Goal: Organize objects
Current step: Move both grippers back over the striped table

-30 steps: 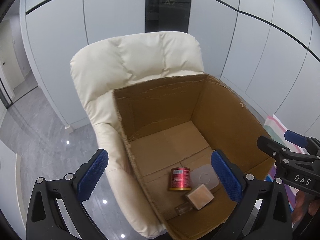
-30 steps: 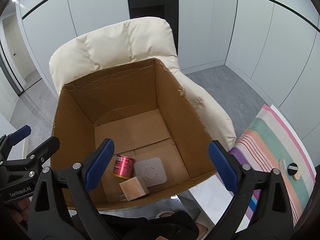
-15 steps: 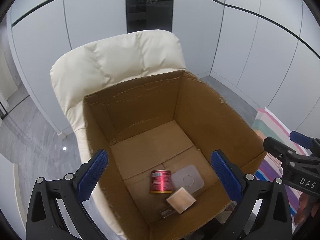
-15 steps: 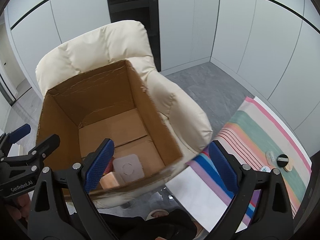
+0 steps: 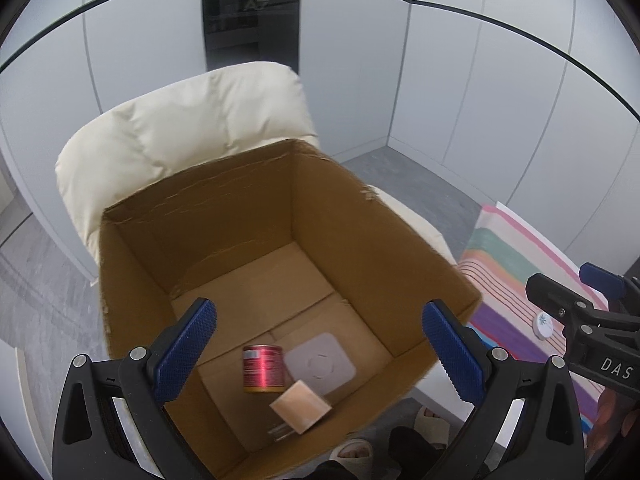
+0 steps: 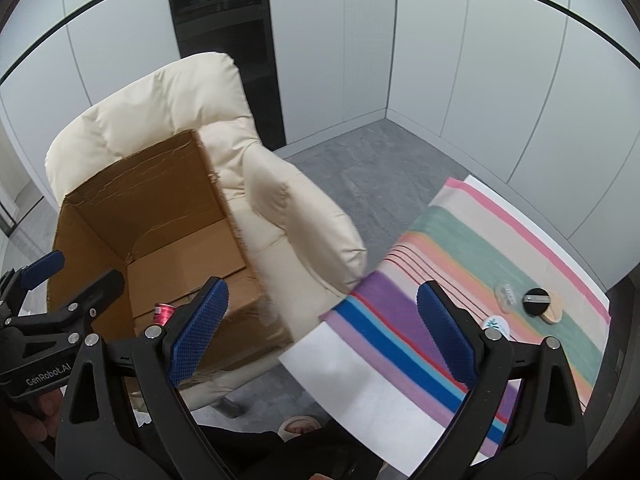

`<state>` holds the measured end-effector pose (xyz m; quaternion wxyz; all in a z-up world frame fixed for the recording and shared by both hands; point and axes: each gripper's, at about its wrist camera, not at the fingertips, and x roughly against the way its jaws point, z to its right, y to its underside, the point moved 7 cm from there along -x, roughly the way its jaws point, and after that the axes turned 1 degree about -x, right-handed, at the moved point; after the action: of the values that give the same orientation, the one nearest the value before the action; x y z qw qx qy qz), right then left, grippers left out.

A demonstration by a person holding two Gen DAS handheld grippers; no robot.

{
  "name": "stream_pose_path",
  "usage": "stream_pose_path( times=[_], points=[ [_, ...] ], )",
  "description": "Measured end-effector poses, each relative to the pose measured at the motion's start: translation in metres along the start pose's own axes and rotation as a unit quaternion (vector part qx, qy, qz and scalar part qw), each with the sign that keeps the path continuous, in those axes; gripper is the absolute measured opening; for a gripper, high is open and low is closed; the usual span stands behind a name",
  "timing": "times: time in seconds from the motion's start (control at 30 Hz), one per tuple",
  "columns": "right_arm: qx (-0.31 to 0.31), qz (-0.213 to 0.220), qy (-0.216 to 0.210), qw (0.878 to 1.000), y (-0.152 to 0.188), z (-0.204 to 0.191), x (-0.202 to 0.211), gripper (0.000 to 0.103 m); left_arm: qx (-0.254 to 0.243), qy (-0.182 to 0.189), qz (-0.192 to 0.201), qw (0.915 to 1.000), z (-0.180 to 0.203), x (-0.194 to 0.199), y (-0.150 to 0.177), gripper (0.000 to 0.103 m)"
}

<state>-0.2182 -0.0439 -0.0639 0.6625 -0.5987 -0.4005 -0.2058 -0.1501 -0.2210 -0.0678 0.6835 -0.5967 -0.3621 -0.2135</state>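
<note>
grey-walled room: box (image 5: 392,264) on chair (image 6: 280,216) holds can (image 5: 262,368), pad (image 5: 320,364), block (image 5: 300,402); small items (image 6: 536,304) remain on tabletop (image 6: 360,364). both grippers' (image 5: 320,344) (image 6: 320,328) jaws are released, empty.

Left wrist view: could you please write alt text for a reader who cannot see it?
An open brown cardboard box sits on a cream padded armchair, holding a red metal can lying on its side, a flat grey rounded-square piece and a small tan block. The open left gripper frames it; a striped cloth lies to the right.
</note>
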Motion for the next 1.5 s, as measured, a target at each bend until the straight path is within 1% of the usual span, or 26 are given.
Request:
stream_pose_path(
  times=[0.07, 0.2, 0.33, 0.47, 0.67, 0.8, 1.1, 1.27, 1.5],
  points=[
    [-0.004, -0.001, 0.003, 1.0, 0.002, 0.008, 0.001, 0.097, -0.003, 0.005, -0.001, 1.0, 0.008, -0.002, -0.001, 0.103],
    [-0.011, 0.0, 0.016, 1.0, 0.006, 0.026, 0.006, 0.097, -0.008, 0.028, 0.0, 0.9996, 0.029, -0.003, -0.003, 0.103],
    [-0.023, 0.009, 0.026, 0.999, 0.008, 0.048, 0.013, 0.097, -0.017, 0.049, 0.006, 0.9986, 0.053, 0.0, -0.006, 0.103],
    [-0.042, 0.017, 0.035, 0.998, 0.011, 0.069, 0.02, 0.097, -0.026, 0.062, 0.008, 0.9977, 0.073, 0.001, -0.006, 0.103],
    [-0.057, 0.015, 0.053, 0.997, 0.019, 0.096, 0.025, 0.097, -0.033, 0.079, -0.004, 0.9964, 0.099, -0.004, -0.006, 0.103],
    [-0.07, 0.015, 0.062, 0.996, 0.024, 0.117, 0.032, 0.097, -0.048, 0.09, -0.009, 0.9947, 0.12, -0.006, -0.005, 0.103],
    [-0.094, 0.014, 0.088, 0.992, 0.042, 0.162, 0.046, 0.097, -0.095, 0.115, -0.015, 0.9888, 0.177, -0.009, 0.003, 0.103],
    [-0.11, 0.01, 0.102, 0.989, 0.052, 0.188, 0.053, 0.097, -0.11, 0.13, -0.018, 0.9853, 0.201, -0.008, 0.007, 0.103],
    [-0.133, 0.008, 0.12, 0.984, 0.067, 0.223, 0.064, 0.097, -0.142, 0.149, -0.022, 0.9783, 0.243, -0.006, 0.016, 0.103]
  ],
)
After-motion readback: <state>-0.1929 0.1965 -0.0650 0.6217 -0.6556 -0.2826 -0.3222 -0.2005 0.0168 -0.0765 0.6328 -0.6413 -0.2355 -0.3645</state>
